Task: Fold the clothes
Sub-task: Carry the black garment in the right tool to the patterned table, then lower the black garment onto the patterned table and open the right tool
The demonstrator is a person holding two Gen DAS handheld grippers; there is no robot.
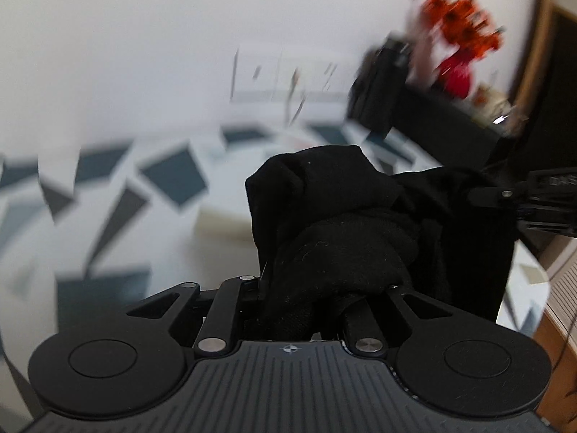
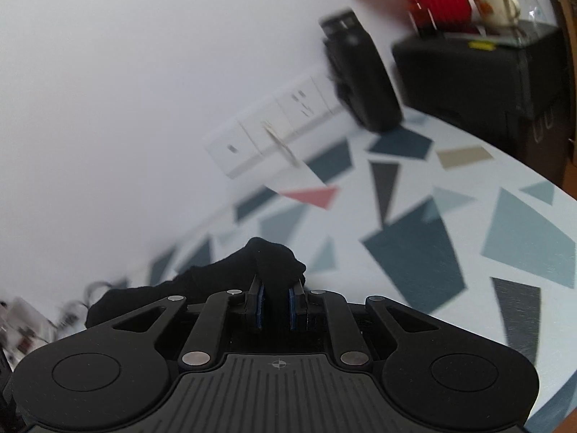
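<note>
both the left hand-held gripper (image 1: 306,288) and the right hand-held gripper (image 2: 276,296) are clenched on a black garment (image 1: 335,223), bunched and lifted above the patterned tabletop (image 2: 450,216). no fold looks finished yet, so laying it flat and folding are left

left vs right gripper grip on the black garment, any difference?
Left gripper: the black fabric garment is bunched over it, hiding its jaws. Right gripper: blue pads visible, pinching only a small fold. Shared: both are shut on the same garment above the geometric-patterned table.
</note>
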